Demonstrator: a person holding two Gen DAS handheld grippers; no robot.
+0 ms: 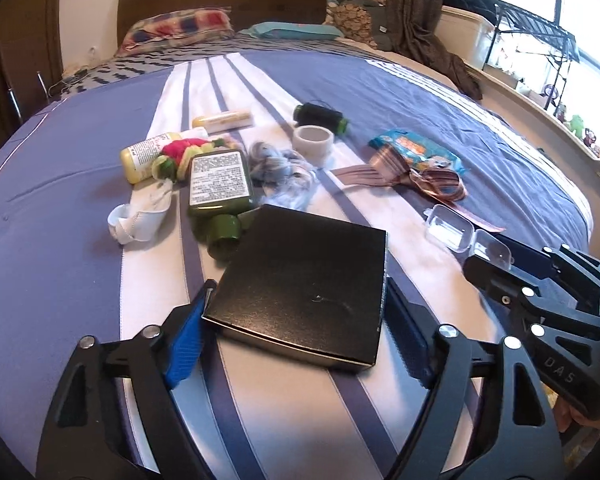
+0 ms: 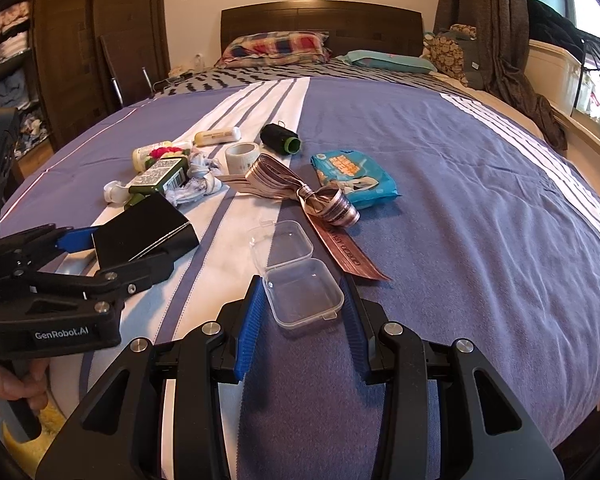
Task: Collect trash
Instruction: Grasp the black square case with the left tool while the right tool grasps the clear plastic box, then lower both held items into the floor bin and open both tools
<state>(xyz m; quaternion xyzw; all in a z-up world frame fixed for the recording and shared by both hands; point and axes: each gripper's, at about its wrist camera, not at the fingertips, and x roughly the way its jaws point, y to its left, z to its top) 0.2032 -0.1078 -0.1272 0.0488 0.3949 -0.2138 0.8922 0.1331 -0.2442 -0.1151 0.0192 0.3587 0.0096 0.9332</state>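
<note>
A flat black box [image 1: 300,276] lies on the striped bedspread [image 1: 60,240], and my left gripper [image 1: 300,282] is shut on it, one blue pad against each side. The right wrist view shows the same box [image 2: 140,232] tilted in the left gripper [image 2: 136,248]. A clear plastic hinged case [image 2: 304,300] sits with its lid flipped open. My right gripper [image 2: 300,280] is shut on its lower half. In the left wrist view the case [image 1: 452,228] and the right gripper [image 1: 496,260] are at the right.
Strewn further up the bed are a green bottle [image 1: 220,184], a yellow bottle [image 1: 148,156], a white mask [image 1: 140,216], crumpled blue cloth [image 1: 280,172], a tape roll [image 1: 312,142], a thread spool [image 1: 320,118], a ribbon [image 2: 300,196] and a blue packet [image 2: 352,176]. Pillows and a headboard [image 2: 320,20] stand behind.
</note>
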